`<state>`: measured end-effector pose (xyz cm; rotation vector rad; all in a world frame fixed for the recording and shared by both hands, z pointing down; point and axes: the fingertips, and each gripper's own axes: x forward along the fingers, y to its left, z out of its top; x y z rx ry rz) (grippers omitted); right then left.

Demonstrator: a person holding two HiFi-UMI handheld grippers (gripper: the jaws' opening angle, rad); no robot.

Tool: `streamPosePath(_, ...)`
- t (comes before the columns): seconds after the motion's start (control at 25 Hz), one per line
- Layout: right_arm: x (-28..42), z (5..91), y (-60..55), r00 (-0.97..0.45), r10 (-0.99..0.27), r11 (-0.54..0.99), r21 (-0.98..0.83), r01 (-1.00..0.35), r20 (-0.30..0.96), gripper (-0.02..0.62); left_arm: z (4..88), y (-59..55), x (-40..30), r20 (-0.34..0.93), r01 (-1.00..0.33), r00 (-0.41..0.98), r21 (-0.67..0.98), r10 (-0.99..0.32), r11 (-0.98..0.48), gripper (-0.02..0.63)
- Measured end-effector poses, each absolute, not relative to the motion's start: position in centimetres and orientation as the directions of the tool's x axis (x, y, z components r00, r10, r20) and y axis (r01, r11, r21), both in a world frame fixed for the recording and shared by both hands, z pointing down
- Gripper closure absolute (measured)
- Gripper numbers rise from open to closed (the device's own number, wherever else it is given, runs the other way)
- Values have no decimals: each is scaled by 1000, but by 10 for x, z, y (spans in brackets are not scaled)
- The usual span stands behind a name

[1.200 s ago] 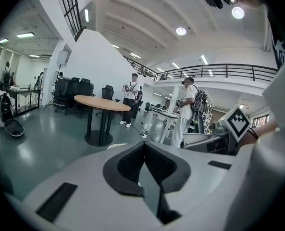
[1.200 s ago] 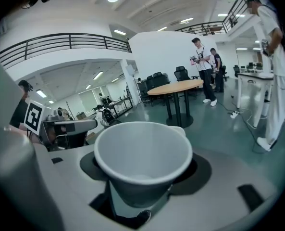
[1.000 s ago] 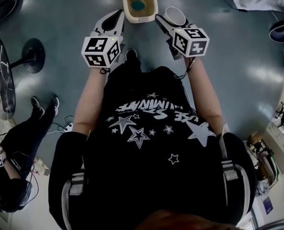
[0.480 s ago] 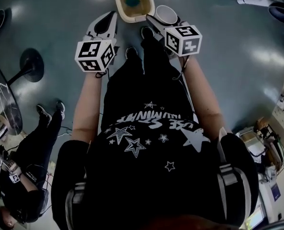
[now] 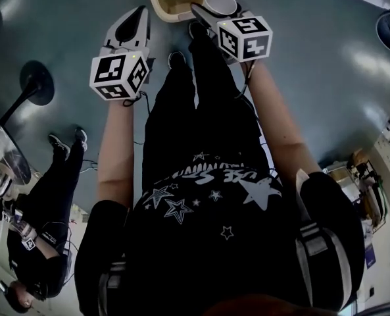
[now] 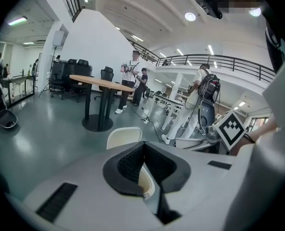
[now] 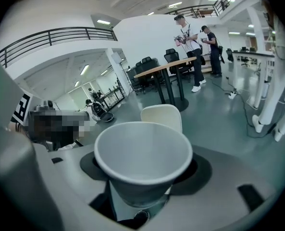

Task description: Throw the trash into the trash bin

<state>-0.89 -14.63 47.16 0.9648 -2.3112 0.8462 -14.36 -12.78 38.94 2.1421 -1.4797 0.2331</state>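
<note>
A white paper cup (image 7: 142,150) is being gripped by the right gripper (image 5: 216,17) — its fingers are being kept fairly wide apart and pressed against the cup's lower wall, with the open mouth showing above them. The left gripper (image 5: 137,26) is being carried with its dark pads (image 6: 128,163) closed together, nothing being held between them. The open trash bin (image 5: 156,8) is being seen on the floor (image 5: 313,58) just beyond both sets of fingertips, between the two — its raised cream lid (image 7: 162,115) is showing directly behind the cup, ahead of the right fingers.
</note>
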Motion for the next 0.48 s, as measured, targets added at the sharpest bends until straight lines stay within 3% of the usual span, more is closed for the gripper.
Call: streamPosePath(0.48, -27, 537, -142, -683, -304, 617, -409, -672, 664, 288, 454, -141, -107, 490, -907, 392, 348, -778, -237, 595)
